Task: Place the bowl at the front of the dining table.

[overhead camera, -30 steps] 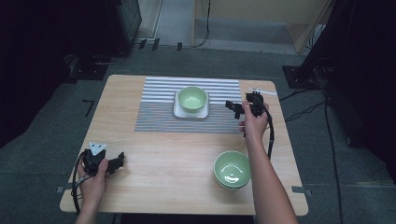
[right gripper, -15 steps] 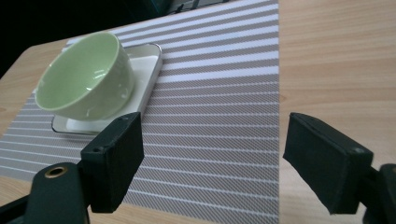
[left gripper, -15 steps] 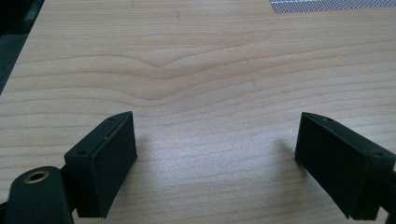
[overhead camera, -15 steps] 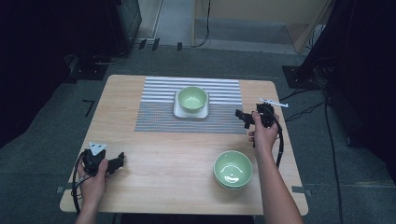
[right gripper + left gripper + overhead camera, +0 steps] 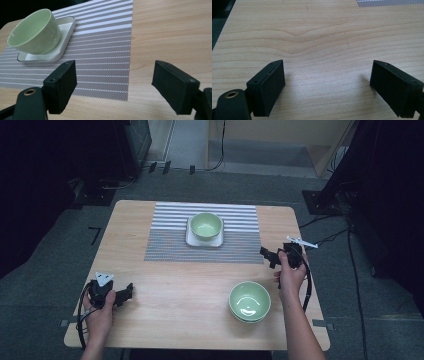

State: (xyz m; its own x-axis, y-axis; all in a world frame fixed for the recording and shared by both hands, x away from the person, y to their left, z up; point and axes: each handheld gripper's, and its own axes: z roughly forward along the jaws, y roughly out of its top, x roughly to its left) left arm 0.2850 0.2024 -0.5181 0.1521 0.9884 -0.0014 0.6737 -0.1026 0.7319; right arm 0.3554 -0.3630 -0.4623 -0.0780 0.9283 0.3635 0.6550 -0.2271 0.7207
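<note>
Both tools gape empty: the right tool (image 5: 270, 256) hovers beside the striped mat (image 5: 235, 251), the left tool (image 5: 125, 294) over bare table (image 5: 190, 295).

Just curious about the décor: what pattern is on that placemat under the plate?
Grey and white stripes on the placemat, clearest in the right gripper view.

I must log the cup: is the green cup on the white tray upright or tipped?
Upright. The green cup stands on the white tray, its mouth facing up.
</note>
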